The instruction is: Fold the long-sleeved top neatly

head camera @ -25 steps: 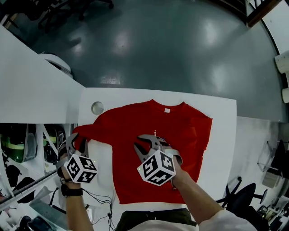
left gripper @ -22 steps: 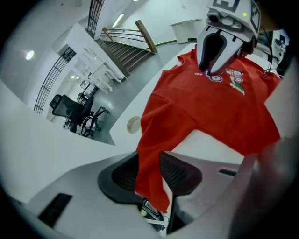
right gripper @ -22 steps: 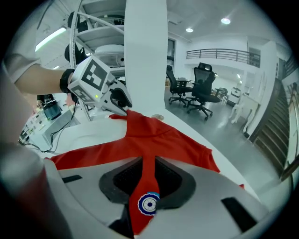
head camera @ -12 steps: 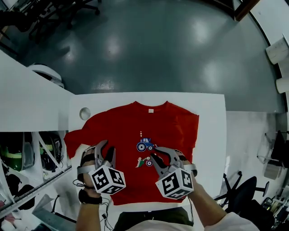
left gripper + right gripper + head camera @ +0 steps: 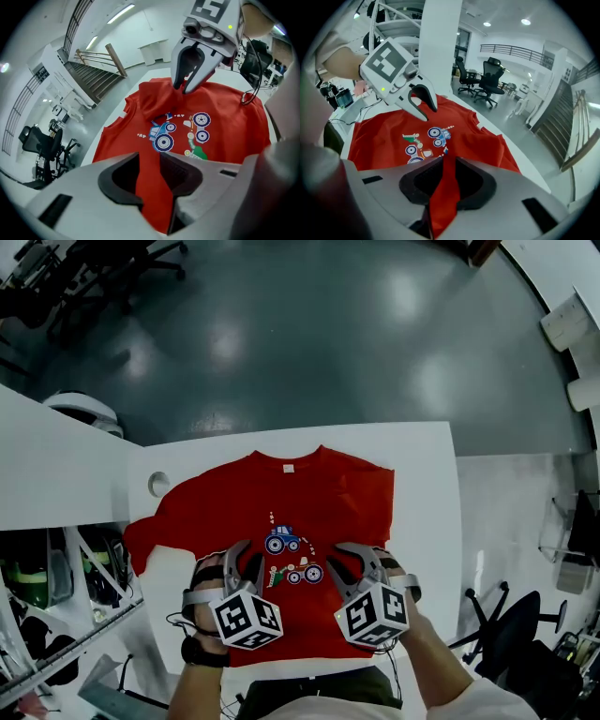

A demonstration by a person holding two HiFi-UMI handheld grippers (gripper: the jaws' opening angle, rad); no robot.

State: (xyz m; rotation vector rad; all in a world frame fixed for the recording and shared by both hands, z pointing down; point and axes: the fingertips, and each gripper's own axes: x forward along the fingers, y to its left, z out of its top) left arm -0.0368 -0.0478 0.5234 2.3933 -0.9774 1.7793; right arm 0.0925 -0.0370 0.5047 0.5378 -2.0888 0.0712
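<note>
The red long-sleeved top [image 5: 309,488] lies spread on the white table [image 5: 422,474], its tractor print [image 5: 281,542] facing up. One sleeve [image 5: 141,535] trails toward the table's left edge. My left gripper [image 5: 244,562] is over the lower left of the body, shut on a fold of red cloth [image 5: 152,187] that runs between its jaws. My right gripper [image 5: 354,563] is over the lower right, shut on a strip of red cloth [image 5: 444,187]. The right gripper [image 5: 190,70] shows in the left gripper view, and the left gripper [image 5: 421,101] in the right gripper view.
A round hole [image 5: 159,484] sits in the table's far left corner. A white partition [image 5: 56,474] adjoins the table on the left, with shelves and cables [image 5: 173,622] below it. Office chairs [image 5: 487,84] stand on the grey floor beyond.
Both grippers have moved toward the near edge. The left came in from the table's left side over the body; the right shifted rightward. The tractor print has come into view.
</note>
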